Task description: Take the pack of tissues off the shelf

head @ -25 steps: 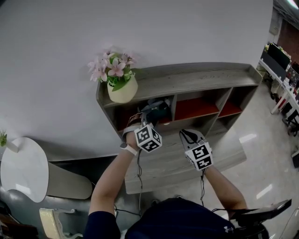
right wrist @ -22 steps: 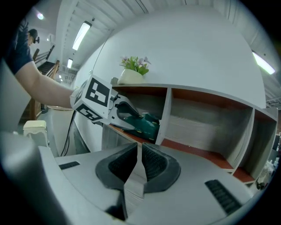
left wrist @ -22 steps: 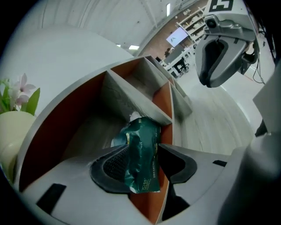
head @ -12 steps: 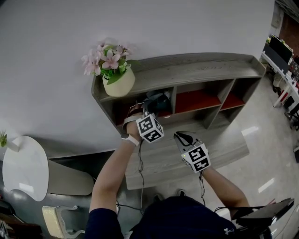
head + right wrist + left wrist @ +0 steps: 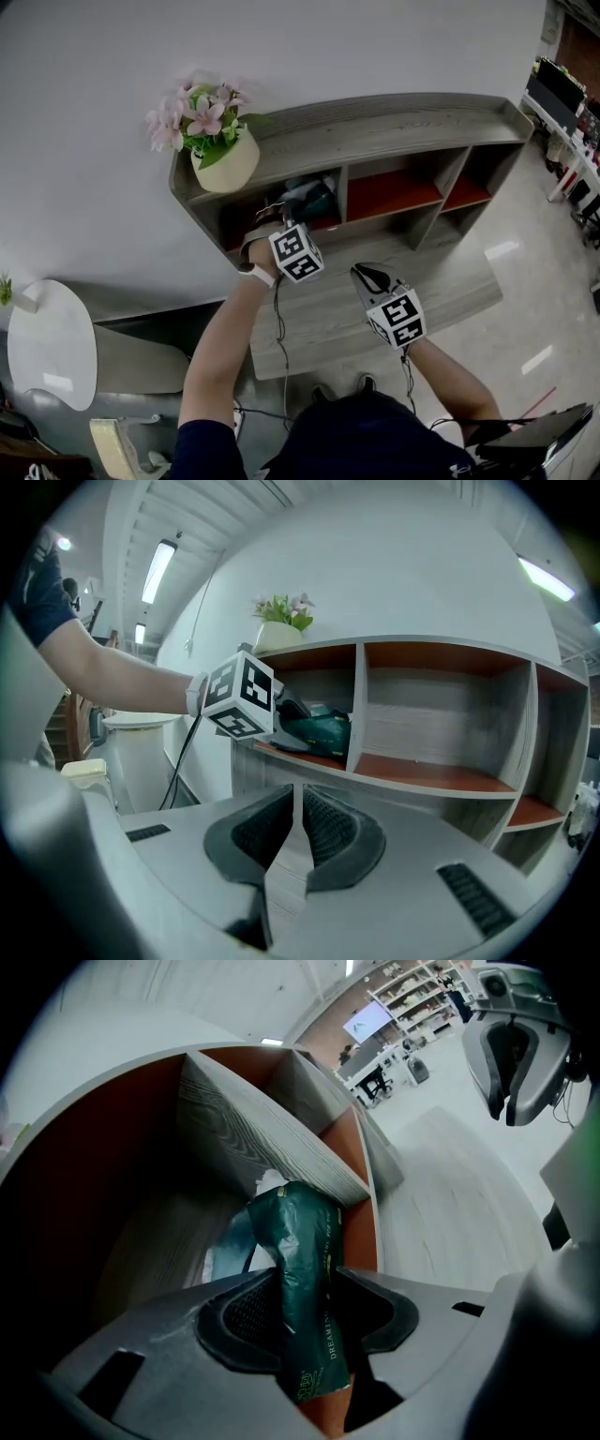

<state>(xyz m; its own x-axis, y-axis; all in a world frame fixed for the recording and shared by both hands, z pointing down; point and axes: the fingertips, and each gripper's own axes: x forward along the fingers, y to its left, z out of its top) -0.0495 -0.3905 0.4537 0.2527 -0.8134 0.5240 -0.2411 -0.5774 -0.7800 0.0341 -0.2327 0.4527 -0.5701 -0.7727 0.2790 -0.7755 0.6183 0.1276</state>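
Note:
The pack of tissues (image 5: 305, 1269) is dark green and crinkled. It stands on edge between the pads of my left gripper (image 5: 298, 1309), which is shut on it. The pack (image 5: 314, 200) sits at the mouth of the left compartment of the grey wooden shelf (image 5: 375, 131), next to the divider. From the right gripper view, the left gripper (image 5: 286, 719) reaches into that compartment with the pack (image 5: 321, 731) in it. My right gripper (image 5: 370, 277) hovers in front of the shelf, lower and to the right. Its jaws (image 5: 295, 832) are shut with nothing in them.
A cream pot of pink flowers (image 5: 225, 159) stands on the shelf top, at its left end. The middle and right compartments have red-brown floors (image 5: 441, 778). A low grey bench (image 5: 450, 300) lies in front of the shelf. A round white table (image 5: 47, 342) is at the left.
Both grippers have sunk a little in front of the shelf. The left one keeps its hold on the green pack at the compartment mouth. The right stays shut.

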